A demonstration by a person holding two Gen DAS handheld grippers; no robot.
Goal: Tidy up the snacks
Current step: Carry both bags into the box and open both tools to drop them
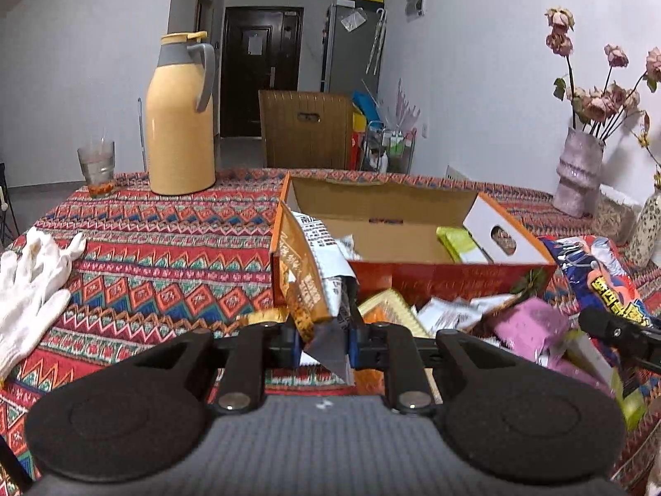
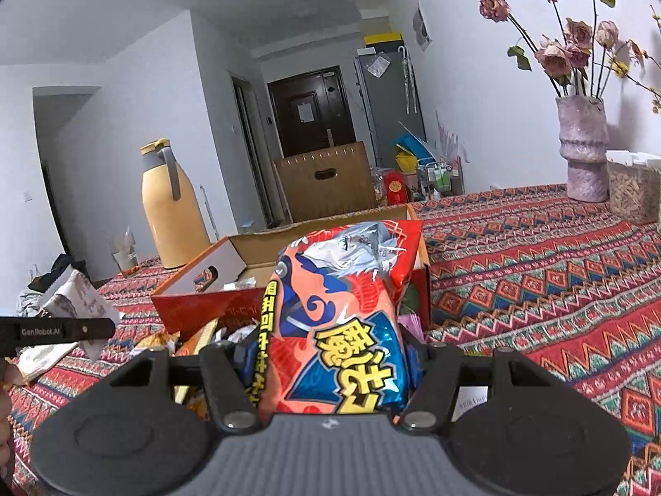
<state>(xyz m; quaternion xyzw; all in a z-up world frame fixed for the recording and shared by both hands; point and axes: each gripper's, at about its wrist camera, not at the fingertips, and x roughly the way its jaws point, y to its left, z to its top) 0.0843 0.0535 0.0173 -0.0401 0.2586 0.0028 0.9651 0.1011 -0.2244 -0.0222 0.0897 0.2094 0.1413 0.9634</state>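
Left fingers pinch an orange packet; only the right view shows its fingers gripping the red bag.

White walls enclose the room. A dark door stands at 12 o'clock down a hallway. A grey refrigerator stands at 1 o'clock, a wooden chair back at 12 o'clock. A patterned tablecloth covers the table.

Red, blue and green zigzags run across the tablecloth. The cardboard box shows orange-red outside and plain brown inside. The thermos jug is pale yellow with a grey handle. The snack bag is salmon-red and blue with yellow lettering. The work glove is white.
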